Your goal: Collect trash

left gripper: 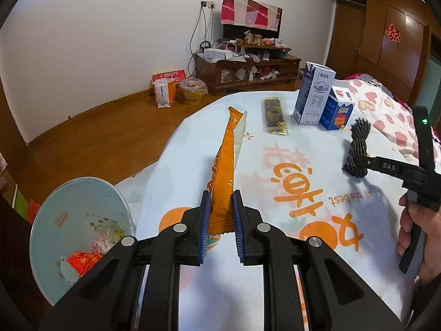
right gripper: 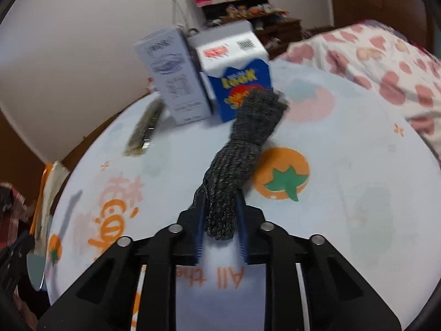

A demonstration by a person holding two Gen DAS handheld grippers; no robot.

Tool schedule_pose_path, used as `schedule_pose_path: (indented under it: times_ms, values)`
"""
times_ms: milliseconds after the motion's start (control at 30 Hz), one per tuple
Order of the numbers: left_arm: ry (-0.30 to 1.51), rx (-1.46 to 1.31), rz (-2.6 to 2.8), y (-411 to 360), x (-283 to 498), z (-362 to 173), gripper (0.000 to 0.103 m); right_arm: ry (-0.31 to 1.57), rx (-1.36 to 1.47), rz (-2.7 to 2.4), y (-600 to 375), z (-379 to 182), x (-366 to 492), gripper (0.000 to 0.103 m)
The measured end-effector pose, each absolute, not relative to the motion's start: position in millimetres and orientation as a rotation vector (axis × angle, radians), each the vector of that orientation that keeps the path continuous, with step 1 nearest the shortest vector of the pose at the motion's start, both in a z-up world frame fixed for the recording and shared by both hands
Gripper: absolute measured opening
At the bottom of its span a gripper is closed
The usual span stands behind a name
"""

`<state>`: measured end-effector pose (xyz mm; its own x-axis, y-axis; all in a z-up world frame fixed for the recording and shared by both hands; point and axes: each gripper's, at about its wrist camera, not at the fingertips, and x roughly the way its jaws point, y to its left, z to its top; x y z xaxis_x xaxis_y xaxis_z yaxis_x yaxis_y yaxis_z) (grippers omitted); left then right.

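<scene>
Pinching orange wrapper (left gripper: 223, 171) in left tool (left gripper: 220, 215), right tool (right gripper: 220, 220) clamping dark rope bundle (right gripper: 237, 160)

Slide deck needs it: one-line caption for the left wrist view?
Left hand-held gripper shut on an orange wrapper beside the trash bin; right hand-held gripper holds a dark rope bundle.

A lived-in home living room.
A cluttered wooden TV stand (left gripper: 248, 69), a covered television (left gripper: 251, 13), wood flooring (left gripper: 91, 140) and a cartoon-print tablecloth (left gripper: 289, 171) show it.
</scene>
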<state>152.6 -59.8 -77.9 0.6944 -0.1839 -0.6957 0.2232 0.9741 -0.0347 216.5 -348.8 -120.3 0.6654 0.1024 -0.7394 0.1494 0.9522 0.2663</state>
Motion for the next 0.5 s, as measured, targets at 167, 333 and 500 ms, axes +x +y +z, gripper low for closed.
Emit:
schedule_pose_path:
  times_ms: [167, 333, 500]
  values:
    - [0.743, 0.038, -0.184, -44, 144, -69, 0.016, 0.806, 0.219, 0.049, -319, -99, 201, 0.018]
    - [0.719, 0.034, -0.131, -20, 128, -59, 0.016, 0.775, 0.147, 0.139, -279, -85, 192, 0.018]
    - [0.693, 0.018, -0.084, 3, 113, -54, 0.016, 0.739, 0.079, 0.212, -236, -81, 183, 0.018]
